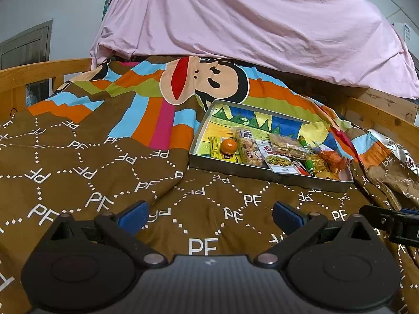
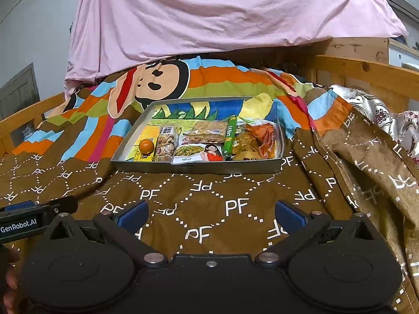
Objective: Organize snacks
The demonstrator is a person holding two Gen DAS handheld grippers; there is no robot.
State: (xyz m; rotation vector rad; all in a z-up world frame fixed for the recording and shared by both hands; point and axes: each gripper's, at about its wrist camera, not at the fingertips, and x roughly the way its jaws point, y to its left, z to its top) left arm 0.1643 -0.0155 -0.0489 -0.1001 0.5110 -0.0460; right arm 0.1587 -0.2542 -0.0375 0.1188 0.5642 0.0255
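Observation:
A shallow grey tray (image 2: 196, 167) with a colourful printed bottom lies on the brown PF bedspread (image 2: 209, 204). It also shows in the left wrist view (image 1: 235, 170). In it lie a small orange (image 2: 146, 146), a clear pack of biscuits (image 2: 165, 145), a white snack packet with a woman's picture (image 2: 199, 153), a green sausage stick (image 2: 229, 136) and orange snack bags (image 2: 264, 138). My left gripper (image 1: 209, 216) is open and empty, short of the tray. My right gripper (image 2: 210, 216) is open and empty, short of the tray.
A pink sheet (image 2: 222, 13) hangs behind the tray. A wooden bed rail (image 2: 366, 73) runs along the right and another (image 1: 39, 76) along the left. A folded part of the bedspread (image 2: 366, 162) and a patterned cloth (image 2: 379, 110) lie at the right.

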